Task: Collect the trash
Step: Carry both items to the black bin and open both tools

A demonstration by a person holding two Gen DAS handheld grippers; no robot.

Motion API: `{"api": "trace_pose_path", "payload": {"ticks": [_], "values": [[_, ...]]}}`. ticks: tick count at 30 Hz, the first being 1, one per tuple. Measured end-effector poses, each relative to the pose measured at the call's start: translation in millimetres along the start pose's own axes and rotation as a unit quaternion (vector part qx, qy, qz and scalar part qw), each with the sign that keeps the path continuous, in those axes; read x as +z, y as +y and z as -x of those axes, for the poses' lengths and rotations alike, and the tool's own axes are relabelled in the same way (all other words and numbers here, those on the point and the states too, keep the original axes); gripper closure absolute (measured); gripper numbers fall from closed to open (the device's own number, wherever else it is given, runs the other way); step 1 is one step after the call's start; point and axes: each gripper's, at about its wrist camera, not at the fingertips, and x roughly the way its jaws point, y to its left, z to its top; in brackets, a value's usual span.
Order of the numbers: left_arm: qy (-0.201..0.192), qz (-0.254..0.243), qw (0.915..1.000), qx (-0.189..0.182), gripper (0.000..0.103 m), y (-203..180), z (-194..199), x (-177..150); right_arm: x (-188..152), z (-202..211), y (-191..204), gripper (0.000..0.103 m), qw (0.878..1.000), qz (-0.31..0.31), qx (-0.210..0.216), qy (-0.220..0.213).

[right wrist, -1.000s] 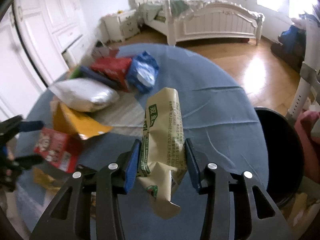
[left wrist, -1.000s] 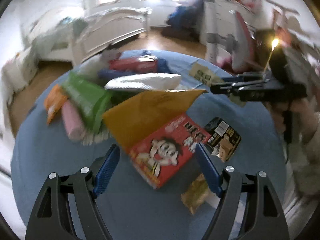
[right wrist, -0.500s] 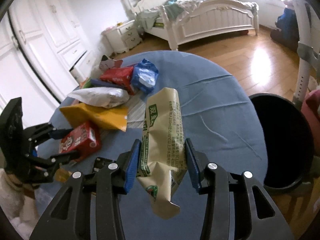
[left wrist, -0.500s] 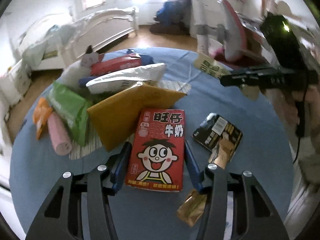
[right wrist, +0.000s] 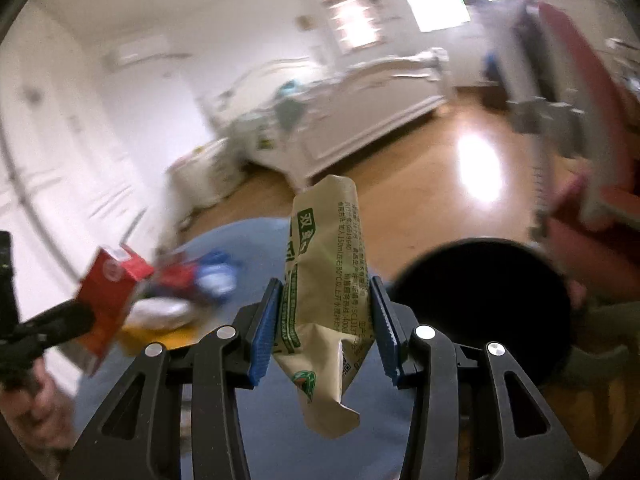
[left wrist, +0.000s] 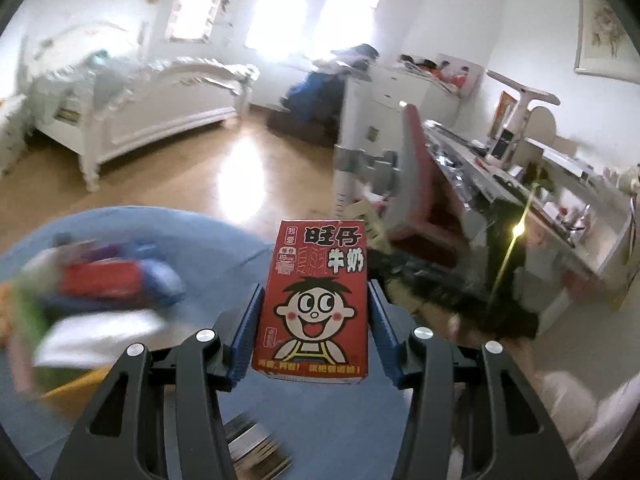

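**Operator:** Report tool state and load position.

**Technician:** The left gripper (left wrist: 316, 316) is clenched on the red milk carton (left wrist: 316, 300); both blue pads bear on its side faces and the carton is lifted clear of the blue table (left wrist: 340, 432). The right gripper (right wrist: 326, 322) is clamped on the beige wrapper (right wrist: 326, 280), which is crumpled, with its lower end hanging free below the pads. Both items are airborne. The black bin (right wrist: 484, 308) stands just beyond the table edge, on the right of the right wrist view.

**Operator:** Procedure for the step in hand?

**Technician:** In my judgement, the step is transport to the bin. Carry each load over the bin opening before releasing; the wrapper is light and may drift, so open the jaws low over the rim. Keep the carton upright in case of residue. Release one gripper at a time to avoid the tools colliding.

**Operator:** Surface and surroundings?

**Technician:** The table carries a blurred pile of packets (left wrist: 100, 292) on its left, red, blue, white and yellow; individual items cannot be resolved. The room is a bedroom: white bed (left wrist: 132, 112), wooden floor (left wrist: 192, 176), bright windows, cluttered desk (left wrist: 520, 184) at right.
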Motion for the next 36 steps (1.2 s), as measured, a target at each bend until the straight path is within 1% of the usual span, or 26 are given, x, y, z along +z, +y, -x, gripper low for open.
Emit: {"api": "trace_pose_path", "payload": {"ticks": [2, 5, 6, 8, 11, 14, 17, 25, 26, 28, 30, 33, 36], "values": [[0.018, 0.009, 0.9997, -0.017, 0.052, -10.8, -34.2, 7.4, 1.3, -2.9, -24.7, 0.059, 1.0, -0.011, -0.025, -0.001], [0.056, 0.048, 0.996, -0.05, 0.052, -20.5, -91.6, 20.4, 2.9, -14.5, -60.1, 0.059, 0.998, -0.031, -0.055, 0.009], [0.063, 0.054, 0.9952, -0.053, 0.052, -17.7, -104.1, 15.8, 3.0, -19.4, -71.1, 0.059, 0.997, -0.037, -0.062, 0.012], [0.088, 0.068, 0.9921, -0.057, 0.052, -21.2, -142.4, 22.7, 0.7, -36.1, -79.6, 0.059, 0.996, -0.042, -0.073, 0.023], [0.116, 0.085, 0.9879, -0.059, 0.052, -19.4, -176.7, 16.9, -2.8, -51.8, -96.7, 0.059, 0.995, -0.051, -0.081, 0.039], [0.131, 0.085, 0.9862, -0.054, 0.052, -20.8, -193.0, 13.4, -3.0, -65.1, -106.5, 0.059, 0.994, -0.06, -0.083, 0.048], [0.142, 0.087, 0.9848, -0.049, 0.052, -18.7, -202.0, 10.2, -5.7, -76.3, -114.6, 0.059, 0.993, -0.07, -0.083, 0.053], [0.164, 0.076, 0.9826, -0.041, 0.05, -18.0, -220.6, 9.7, -13.1, -83.4, -124.7, 0.057, 0.99, -0.09, -0.079, 0.068], [0.167, 0.078, 0.9821, -0.039, 0.048, -17.1, -221.2, 10.0, -13.7, -83.6, -125.3, 0.056, 0.99, -0.093, -0.079, 0.071], [0.165, 0.082, 0.9823, -0.033, 0.026, -14.8, -221.0, 8.6, -14.5, -84.1, -128.9, 0.043, 0.989, -0.098, -0.08, 0.072], [0.156, 0.086, 0.9835, -0.032, 0.023, -14.6, -218.5, 9.5, -15.3, -80.8, -131.1, 0.032, 0.989, -0.1, -0.086, 0.065], [0.147, 0.094, 0.984, -0.034, 0.023, -14.2, -205.2, 13.4, -15.9, -76.3, -130.2, 0.032, 0.989, -0.104, -0.084, 0.065], [0.126, 0.098, 0.9863, -0.044, 0.023, -14.3, -177.2, 16.2, -14.0, -69.7, -120.0, 0.032, 0.991, -0.1, -0.067, 0.063]]}}
